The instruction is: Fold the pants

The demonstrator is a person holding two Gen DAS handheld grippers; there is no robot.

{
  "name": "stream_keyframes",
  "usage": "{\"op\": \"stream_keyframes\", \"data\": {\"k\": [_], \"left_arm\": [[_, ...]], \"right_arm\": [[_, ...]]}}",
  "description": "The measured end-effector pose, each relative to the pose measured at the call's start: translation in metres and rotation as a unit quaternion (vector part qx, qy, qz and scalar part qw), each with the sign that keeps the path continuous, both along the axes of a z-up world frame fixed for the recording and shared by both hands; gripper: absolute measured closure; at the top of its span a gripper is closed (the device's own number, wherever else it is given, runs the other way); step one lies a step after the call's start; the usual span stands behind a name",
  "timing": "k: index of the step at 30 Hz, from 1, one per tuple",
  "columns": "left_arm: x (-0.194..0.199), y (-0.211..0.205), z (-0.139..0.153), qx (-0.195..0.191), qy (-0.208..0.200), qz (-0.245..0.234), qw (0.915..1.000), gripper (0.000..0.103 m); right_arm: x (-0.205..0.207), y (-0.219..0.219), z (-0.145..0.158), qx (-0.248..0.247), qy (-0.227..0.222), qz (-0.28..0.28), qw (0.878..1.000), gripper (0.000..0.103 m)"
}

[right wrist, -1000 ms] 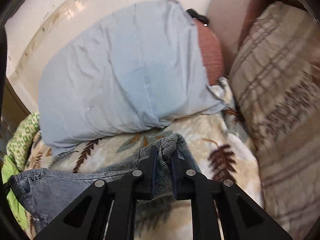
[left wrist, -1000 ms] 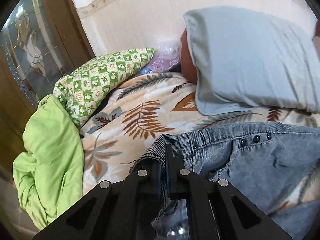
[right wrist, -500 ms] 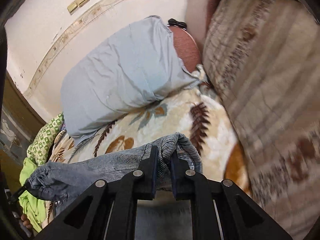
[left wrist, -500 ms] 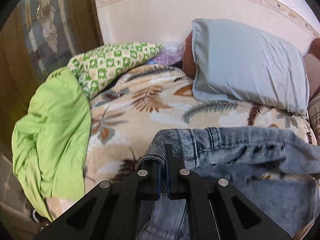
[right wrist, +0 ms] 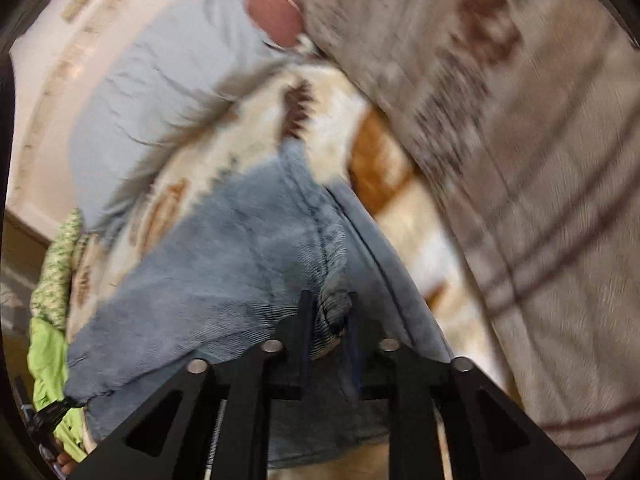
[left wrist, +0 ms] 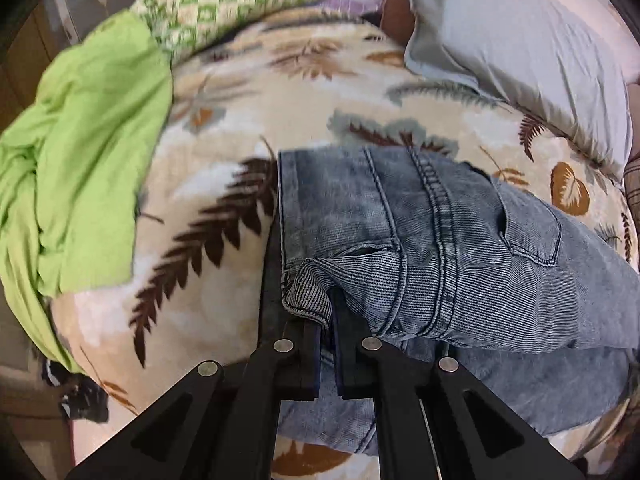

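We lay the jeans (left wrist: 460,240) folded; left tongs (left wrist: 326,316) pinch denim, right tongs (right wrist: 326,312) are opening around it. Next, let go.

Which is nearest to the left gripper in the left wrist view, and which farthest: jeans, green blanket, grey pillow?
1. Jeans: pinched in the left gripper.
2. Green blanket: at the left bed edge.
3. Grey pillow: far, upper right.
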State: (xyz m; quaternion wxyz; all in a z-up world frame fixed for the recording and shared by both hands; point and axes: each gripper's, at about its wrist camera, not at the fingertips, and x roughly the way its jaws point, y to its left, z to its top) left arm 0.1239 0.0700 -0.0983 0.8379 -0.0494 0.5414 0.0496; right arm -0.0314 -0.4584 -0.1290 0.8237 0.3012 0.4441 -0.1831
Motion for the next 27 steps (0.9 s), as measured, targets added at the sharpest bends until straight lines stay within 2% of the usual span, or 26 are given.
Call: {"op": "stream_keyframes", "data": {"k": [3, 5, 8, 10, 11, 14, 18, 20, 24, 27], "left_arm": [[-0.001, 0.018, 0.007, -0.044, 0.007, 0.005, 0.999, 0.094], [-0.008, 0.032, 0.014, -0.081, 0.015, 0.011, 0.9966, 0.093], [-0.028, 0.055, 0.018, -0.164, 0.021, 0.034, 0.9856, 0.091], [-0.035, 0.06, 0.02, -0.198, 0.018, 0.036, 0.9793, 0.078], [-0.037, 0.058, 0.02, -0.213, 0.02, 0.035, 0.9762, 0.074], [-0.036, 0.052, 0.018, -0.27, 0.031, 0.025, 0.9621, 0.068], [-0.028, 0.056, 0.003, -0.275, 0.045, 0.035, 0.9597, 0.066], [-0.021, 0.067, -0.008, -0.298, 0.056, 0.051, 0.9516, 0.066], [-0.011, 0.088, -0.021, -0.33, 0.058, 0.076, 0.9391, 0.066], [-0.005, 0.094, -0.032, -0.343, 0.058, 0.083, 0.934, 0.062]], "right_arm": [[-0.012, 0.005, 0.014, -0.009, -0.007, -0.02, 1.0, 0.071], [-0.021, 0.012, 0.033, -0.033, -0.016, -0.03, 0.999, 0.068], [-0.036, 0.033, 0.063, -0.034, -0.068, -0.024, 0.997, 0.054], [-0.036, 0.052, 0.071, -0.021, -0.09, -0.003, 0.996, 0.042], [-0.032, 0.065, 0.071, -0.008, -0.099, 0.013, 0.995, 0.041], [-0.004, 0.111, 0.052, 0.077, -0.099, 0.078, 0.989, 0.04], [0.031, 0.165, 0.007, 0.19, -0.066, 0.126, 0.971, 0.04], [0.042, 0.186, -0.013, 0.233, -0.05, 0.128, 0.963, 0.04], [0.06, 0.211, -0.041, 0.28, -0.034, 0.122, 0.952, 0.04], [0.075, 0.223, -0.051, 0.289, -0.026, 0.12, 0.949, 0.04]]}}
